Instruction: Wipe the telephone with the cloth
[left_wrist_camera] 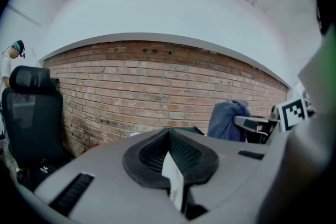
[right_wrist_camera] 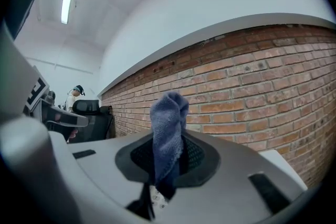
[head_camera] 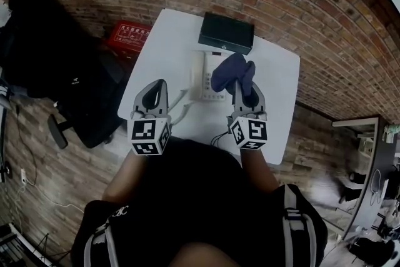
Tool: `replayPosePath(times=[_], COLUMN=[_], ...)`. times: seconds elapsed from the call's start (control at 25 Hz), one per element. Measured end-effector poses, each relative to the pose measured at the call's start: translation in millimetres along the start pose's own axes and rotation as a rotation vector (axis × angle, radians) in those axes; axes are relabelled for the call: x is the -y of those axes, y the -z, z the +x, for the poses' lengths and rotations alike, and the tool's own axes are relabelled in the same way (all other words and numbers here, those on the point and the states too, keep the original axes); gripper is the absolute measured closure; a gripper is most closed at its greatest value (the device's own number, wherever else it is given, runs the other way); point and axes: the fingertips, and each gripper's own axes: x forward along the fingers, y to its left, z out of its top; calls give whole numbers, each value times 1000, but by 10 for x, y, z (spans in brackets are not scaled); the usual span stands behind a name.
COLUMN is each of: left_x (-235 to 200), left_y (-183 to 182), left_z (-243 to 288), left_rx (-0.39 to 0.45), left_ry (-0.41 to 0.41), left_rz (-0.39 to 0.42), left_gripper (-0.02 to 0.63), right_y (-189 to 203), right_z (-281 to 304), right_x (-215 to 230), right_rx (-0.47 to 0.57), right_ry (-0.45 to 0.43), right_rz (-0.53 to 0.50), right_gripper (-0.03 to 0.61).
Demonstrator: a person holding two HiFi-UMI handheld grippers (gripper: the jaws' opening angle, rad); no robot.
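A white telephone (head_camera: 205,75) lies on the white table (head_camera: 278,81), its cord (head_camera: 181,107) trailing toward the front edge. My right gripper (head_camera: 241,87) is shut on a blue cloth (head_camera: 234,71), which hangs bunched just above the telephone's right side. In the right gripper view the cloth (right_wrist_camera: 168,128) stands up from between the closed jaws of that gripper (right_wrist_camera: 167,152). My left gripper (head_camera: 160,82) hovers at the table's left front, left of the telephone, jaws shut and holding nothing. The left gripper view shows that gripper (left_wrist_camera: 169,150) and, to the right, the cloth (left_wrist_camera: 227,119).
A dark box (head_camera: 226,33) sits at the table's back edge behind the telephone. A black office chair (head_camera: 59,65) and a red case (head_camera: 130,34) stand to the left of the table. Brick wall runs behind. A person (right_wrist_camera: 73,97) stands far off.
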Motion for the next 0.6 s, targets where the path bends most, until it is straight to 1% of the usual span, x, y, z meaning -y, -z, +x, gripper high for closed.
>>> replayPosePath(times=[0.12, 0.28, 0.44, 0.6], left_x=[-43, -100, -126, -122], left_y=[-57, -105, -100, -45], left_z=[13, 6, -4, 3], left_rx=[16, 35, 32, 15], left_ry=[-16, -36, -44, -40], left_rz=[38, 64, 72, 62], left_gripper=[617, 617, 617, 617], right_y=[-26, -43, -27, 1], right_z=[54, 105, 130, 133], right_x=[-21, -64, -90, -93], right_rx=[8, 11, 5, -4], right_ry=[-11, -28, -35, -35], right_rz=[-9, -12, -3, 6], right_gripper=[529, 529, 529, 529])
